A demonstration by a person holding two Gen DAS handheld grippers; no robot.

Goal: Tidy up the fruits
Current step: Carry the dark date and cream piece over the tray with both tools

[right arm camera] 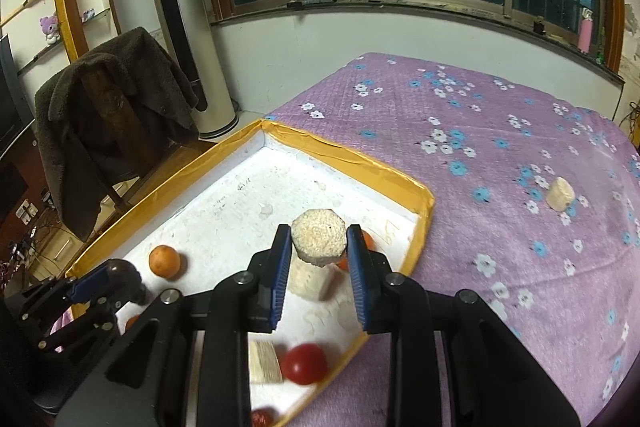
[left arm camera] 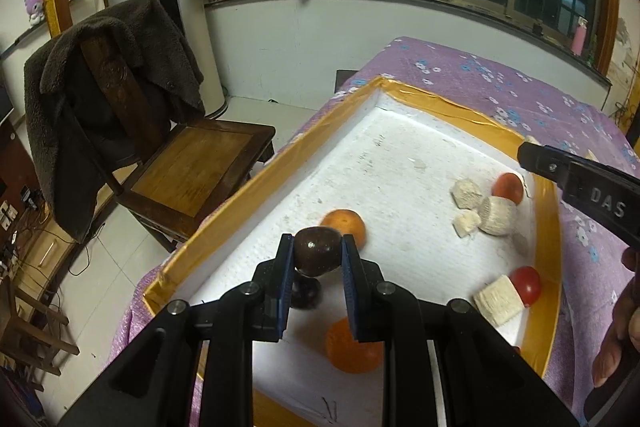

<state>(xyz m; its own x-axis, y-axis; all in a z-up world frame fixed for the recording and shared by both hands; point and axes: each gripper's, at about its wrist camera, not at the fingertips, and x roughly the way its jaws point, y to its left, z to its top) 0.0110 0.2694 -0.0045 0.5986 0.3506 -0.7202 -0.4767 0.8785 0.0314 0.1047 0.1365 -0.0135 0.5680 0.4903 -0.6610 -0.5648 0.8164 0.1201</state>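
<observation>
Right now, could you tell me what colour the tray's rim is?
Orange-yellow tape on the tray's rim, clearest in the right wrist view.

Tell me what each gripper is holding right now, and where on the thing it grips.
The left gripper clamps a dark round fruit across its sides. The right gripper clamps a pale cylindrical chunk by its sides.

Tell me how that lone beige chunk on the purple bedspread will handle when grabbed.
The beige chunk looks like a short cylinder, so lying sideways it may roll. Its rough, porous surface should grip well against pads. It is probably light, and the soft bedspread may let it tip when nudged.
</observation>
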